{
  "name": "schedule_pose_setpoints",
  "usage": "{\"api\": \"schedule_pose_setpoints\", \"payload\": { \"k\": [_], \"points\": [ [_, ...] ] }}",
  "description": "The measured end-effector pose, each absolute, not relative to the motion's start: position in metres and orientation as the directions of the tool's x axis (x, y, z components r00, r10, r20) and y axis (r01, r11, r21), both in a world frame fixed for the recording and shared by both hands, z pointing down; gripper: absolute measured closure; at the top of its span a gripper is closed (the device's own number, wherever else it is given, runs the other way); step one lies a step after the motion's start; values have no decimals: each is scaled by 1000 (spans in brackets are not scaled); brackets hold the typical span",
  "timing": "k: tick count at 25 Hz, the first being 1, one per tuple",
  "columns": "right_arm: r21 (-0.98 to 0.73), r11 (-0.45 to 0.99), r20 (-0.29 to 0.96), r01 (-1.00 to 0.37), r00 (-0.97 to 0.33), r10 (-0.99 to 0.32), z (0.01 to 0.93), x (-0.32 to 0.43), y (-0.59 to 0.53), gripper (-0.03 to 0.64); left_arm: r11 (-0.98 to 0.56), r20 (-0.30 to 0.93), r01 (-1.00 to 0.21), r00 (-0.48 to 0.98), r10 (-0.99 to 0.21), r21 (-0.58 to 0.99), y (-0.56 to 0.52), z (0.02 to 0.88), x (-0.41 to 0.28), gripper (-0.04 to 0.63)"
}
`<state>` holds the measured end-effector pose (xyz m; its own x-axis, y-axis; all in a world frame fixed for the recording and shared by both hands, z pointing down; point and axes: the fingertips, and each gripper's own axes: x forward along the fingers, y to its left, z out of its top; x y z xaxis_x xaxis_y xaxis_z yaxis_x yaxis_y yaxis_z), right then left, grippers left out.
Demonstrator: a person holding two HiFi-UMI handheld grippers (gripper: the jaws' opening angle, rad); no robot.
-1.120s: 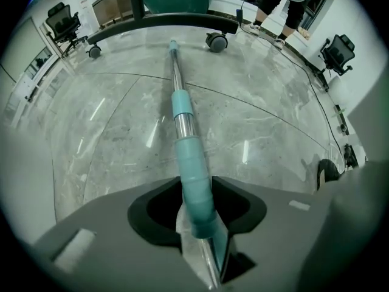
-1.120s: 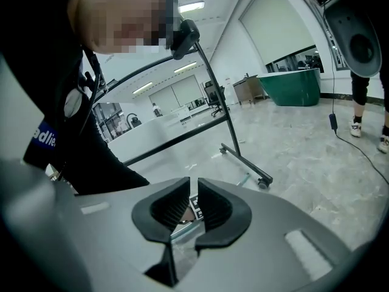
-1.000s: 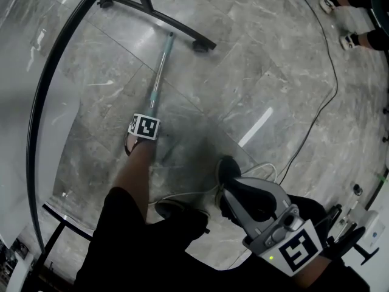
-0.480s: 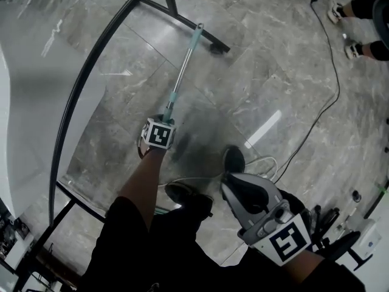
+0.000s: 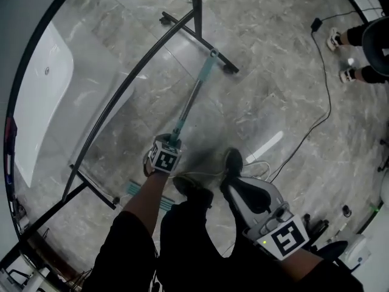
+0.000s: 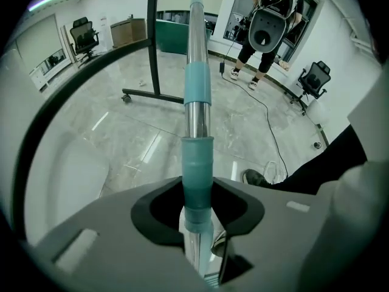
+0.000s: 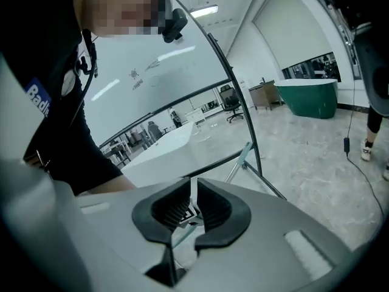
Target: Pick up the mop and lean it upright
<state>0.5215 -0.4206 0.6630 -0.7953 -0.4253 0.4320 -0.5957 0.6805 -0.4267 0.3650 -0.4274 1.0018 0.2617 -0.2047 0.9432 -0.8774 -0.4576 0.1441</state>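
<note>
The mop has a silver pole with teal sleeves [image 5: 193, 96]. It rises from beside my feet toward the black stand. My left gripper [image 5: 175, 140] is shut on the pole's lower part. In the left gripper view, the teal sleeve [image 6: 197, 175] fills the gap of the left gripper [image 6: 197, 210], and the pole runs straight up away from it. The teal mop head [image 5: 135, 188] shows only in bits beside my left arm. My right gripper [image 5: 234, 192] hangs by my right leg, shut and holding nothing. In its own view, only a thin slit is left in the right gripper [image 7: 193, 208].
A black-framed glass board on a castor stand [image 5: 203, 38] arcs across the left of the floor. Behind it is a white tub [image 5: 42, 99]. A black cable [image 5: 325, 102] trails over the marble floor toward another person's feet [image 5: 349, 72]. My shoes [image 5: 233, 160] stand near the mop's base.
My left gripper has kept hold of the pole and drawn in toward my body. The pole now stands steeper. The right gripper has barely moved.
</note>
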Motion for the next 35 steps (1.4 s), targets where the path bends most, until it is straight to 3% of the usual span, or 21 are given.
{"api": "schedule_pose_setpoints", "payload": {
  "k": [7, 24, 35],
  "points": [
    [-402, 723, 471, -561, -805, -362, 598, 520, -381, 576, -399, 926, -913, 223, -305, 89, -383, 903, 327, 453],
    [-337, 853, 385, -399, -885, -262, 426, 428, -327, 577, -285, 844, -958, 184, -504, 38, -279, 693, 265, 456],
    [-214, 906, 298, -366, -908, -296, 352, 410, -321, 577, -38, 715, -999, 25, -699, -2, -211, 574, 207, 454]
  ]
}}
